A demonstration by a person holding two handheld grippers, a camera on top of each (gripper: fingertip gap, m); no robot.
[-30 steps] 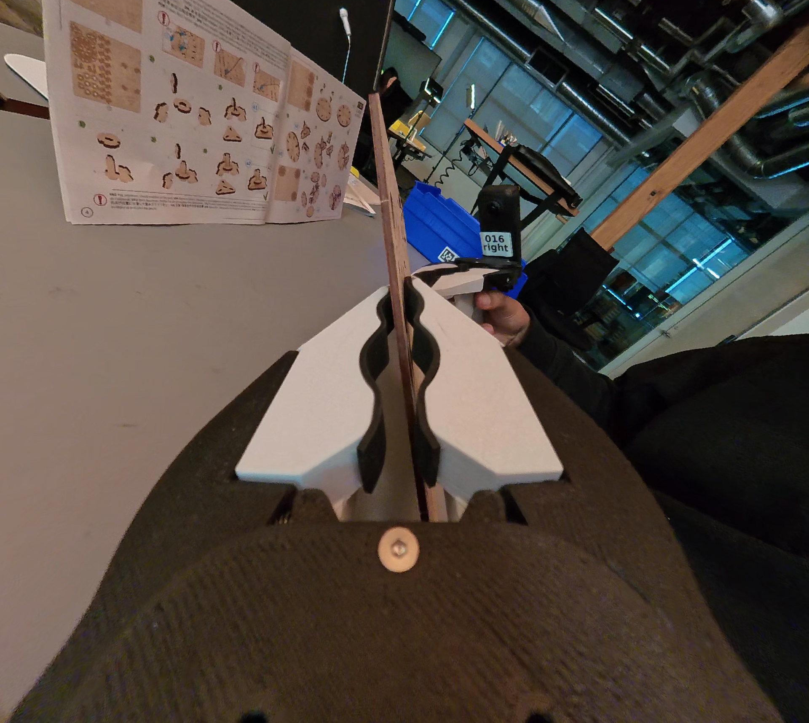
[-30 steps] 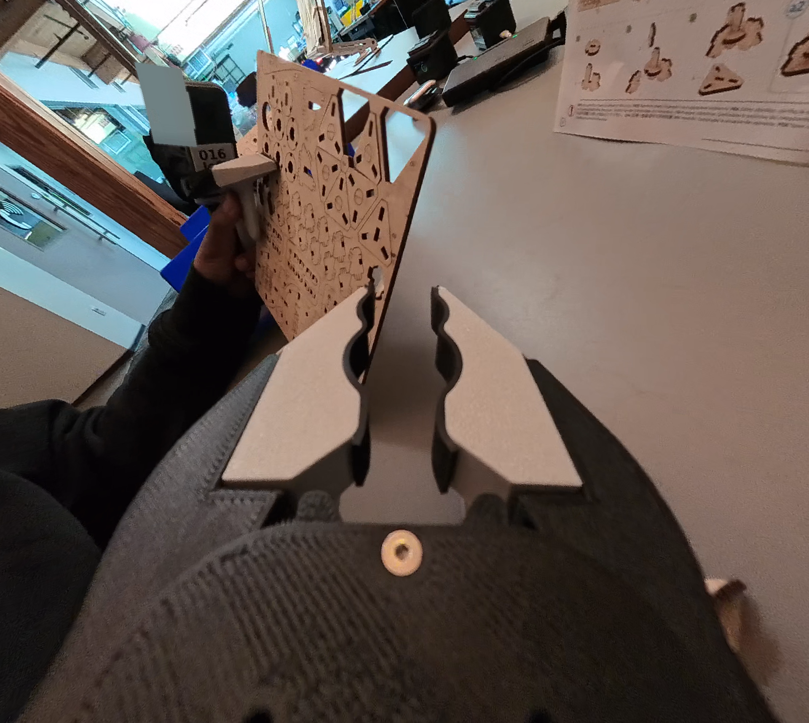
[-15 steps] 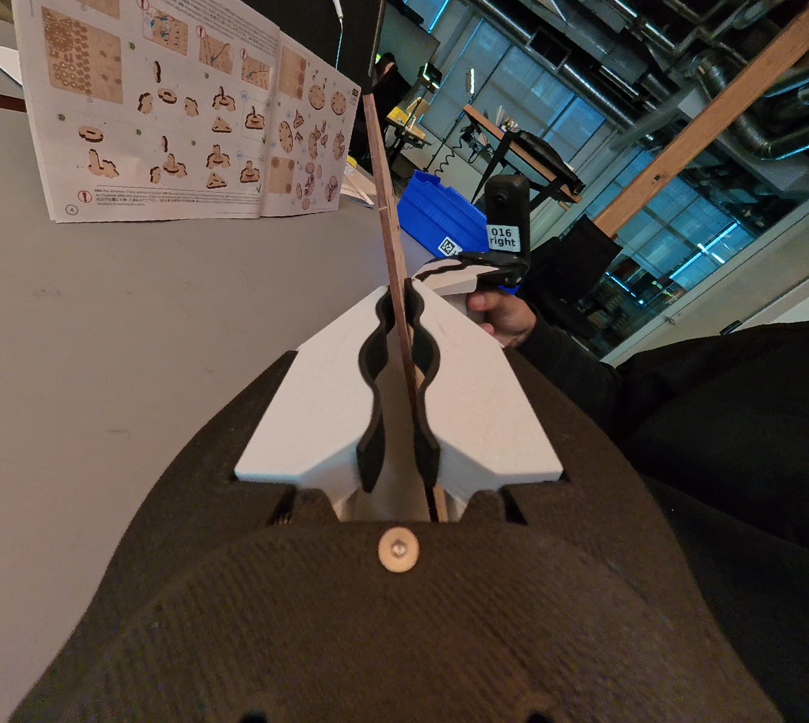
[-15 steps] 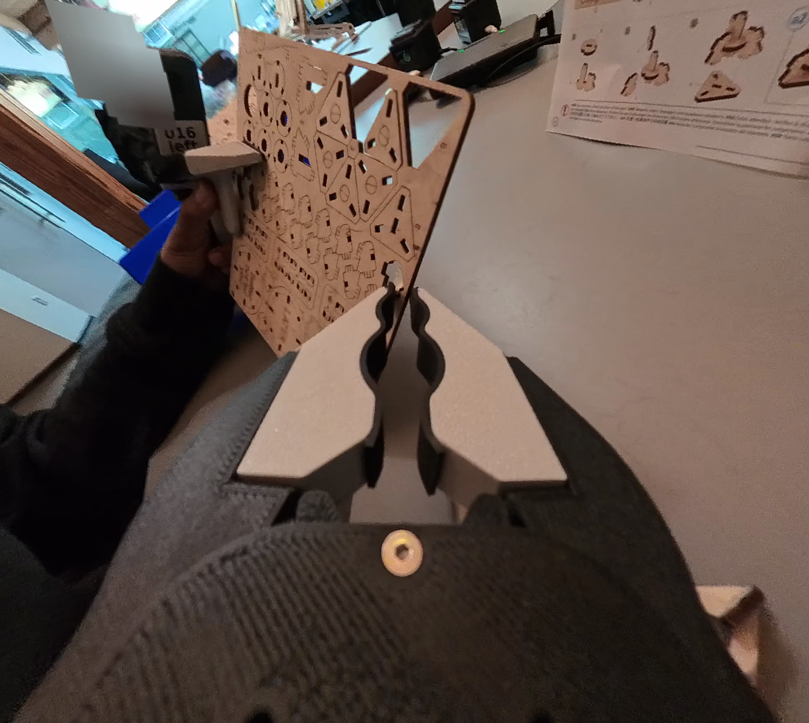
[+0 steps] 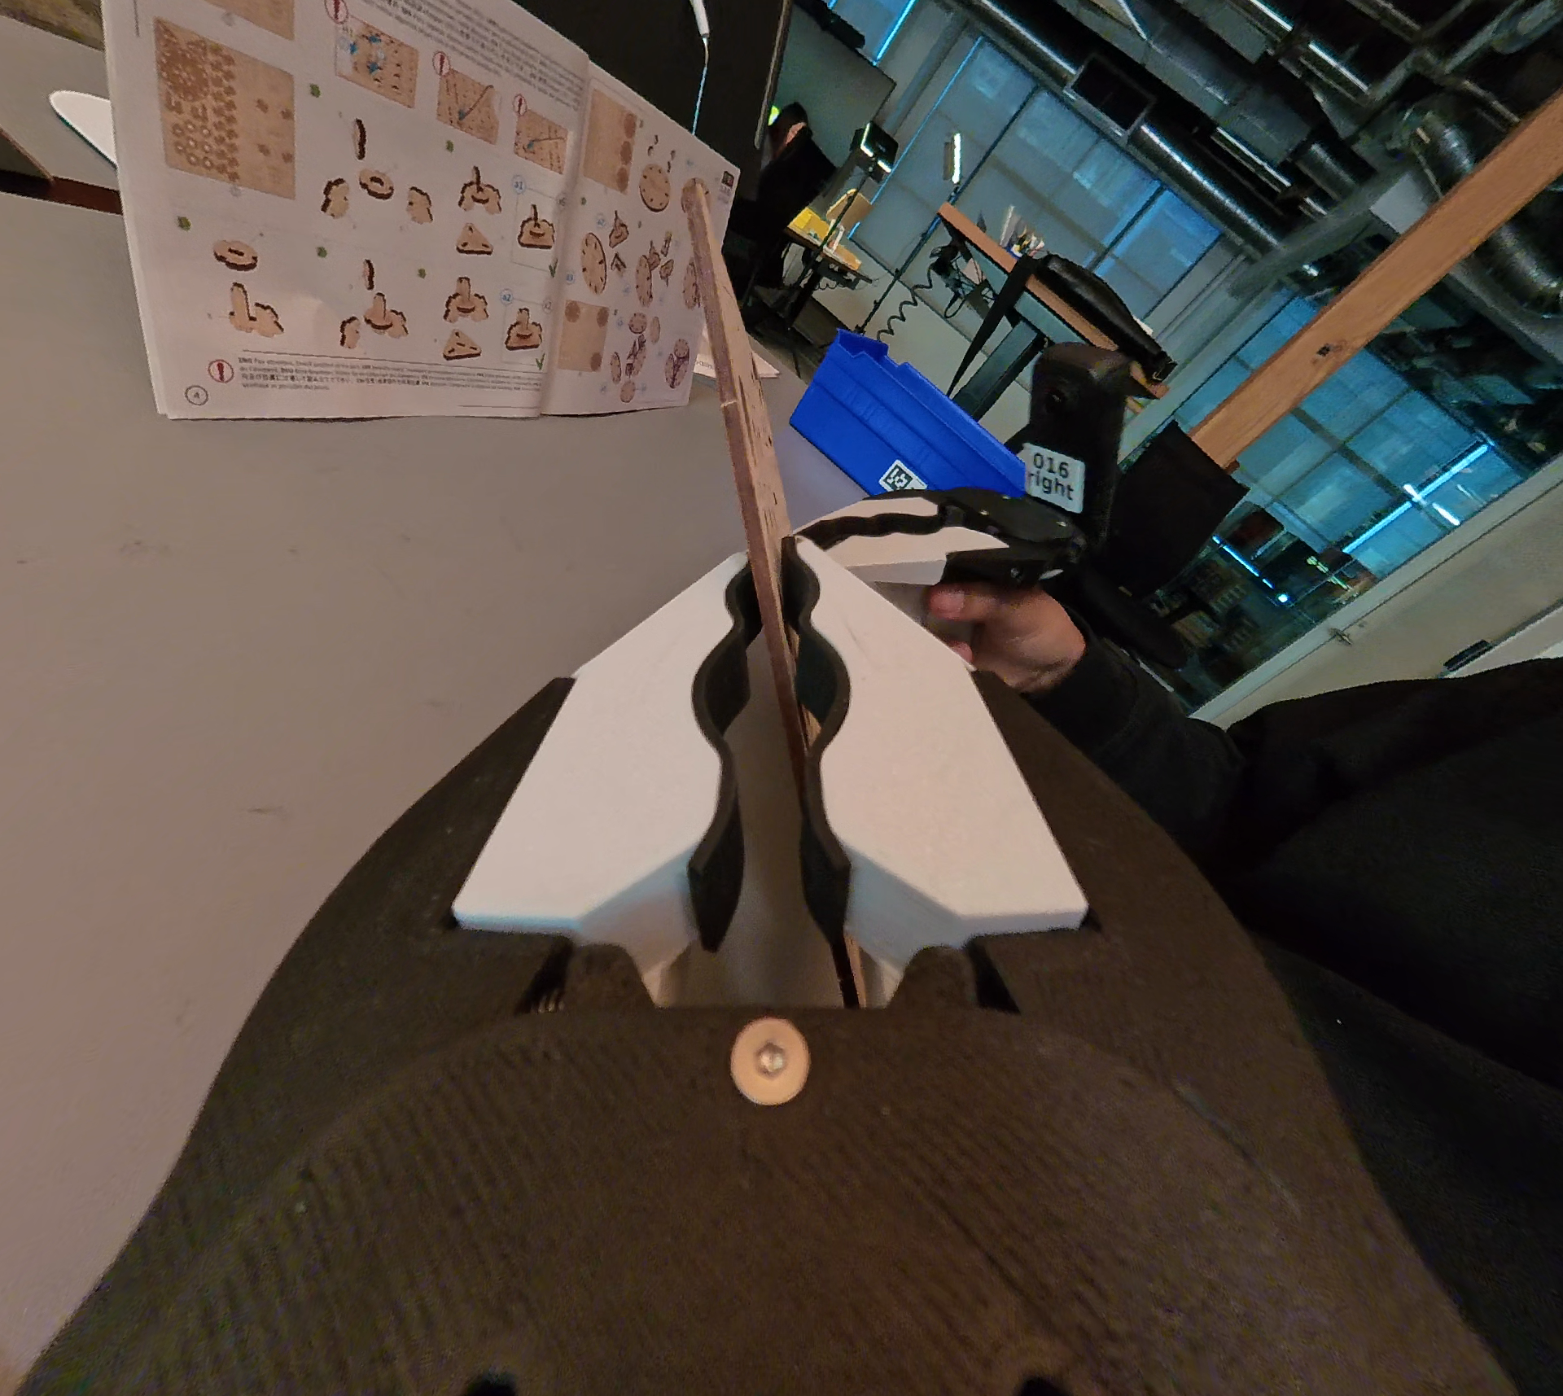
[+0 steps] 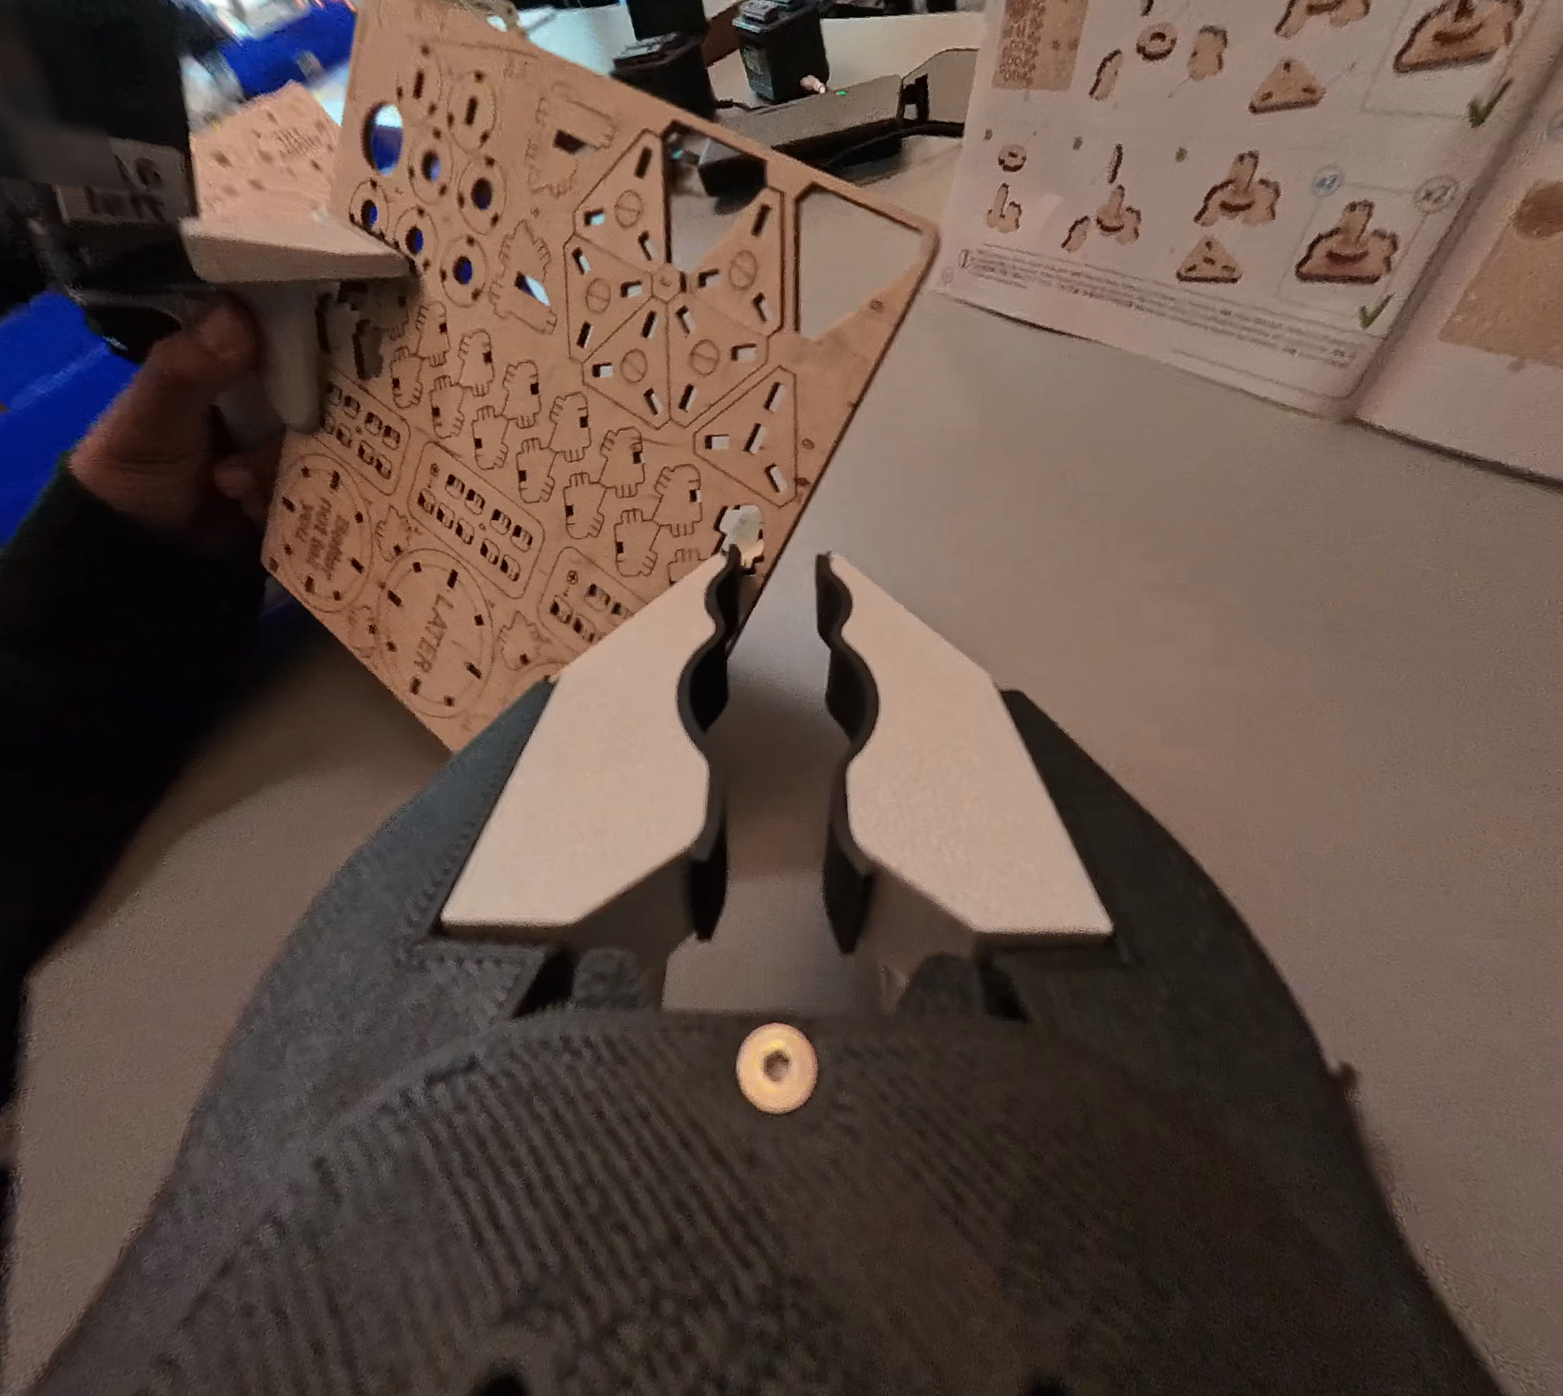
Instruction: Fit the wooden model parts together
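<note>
Wood sheet (image 6: 592, 357): thin laser-cut plywood w/ many small cut-out shapes, held tilted above the grey table (image 6: 1142, 552), centre-left of the right wrist view; in the left wrist view it was seen edge-on (image 5: 744, 442), running up the frame centre.
Left gripper (image 5: 770, 569): fingers pressed together on the sheet, both black pads against the wood; in the right wrist view it pinched the sheet's left edge (image 6: 338, 307), w/ a hand just below.
Right gripper (image 6: 774, 569): fingers spread apart, nothing clamped; left fingertip (image 6: 719, 577) at the sheet's lower right edge, beside a small hole where a piece was out. Whether it touched the wood, cannot tell.
Booklet (image 5: 364, 188): open instruction pages w/ drawings, standing in upper left of the left wrist view; upper right in the right wrist view (image 6: 1226, 129).
Blue bin (image 5: 896, 417): behind the sheet, centre-right of the left wrist view.
</note>
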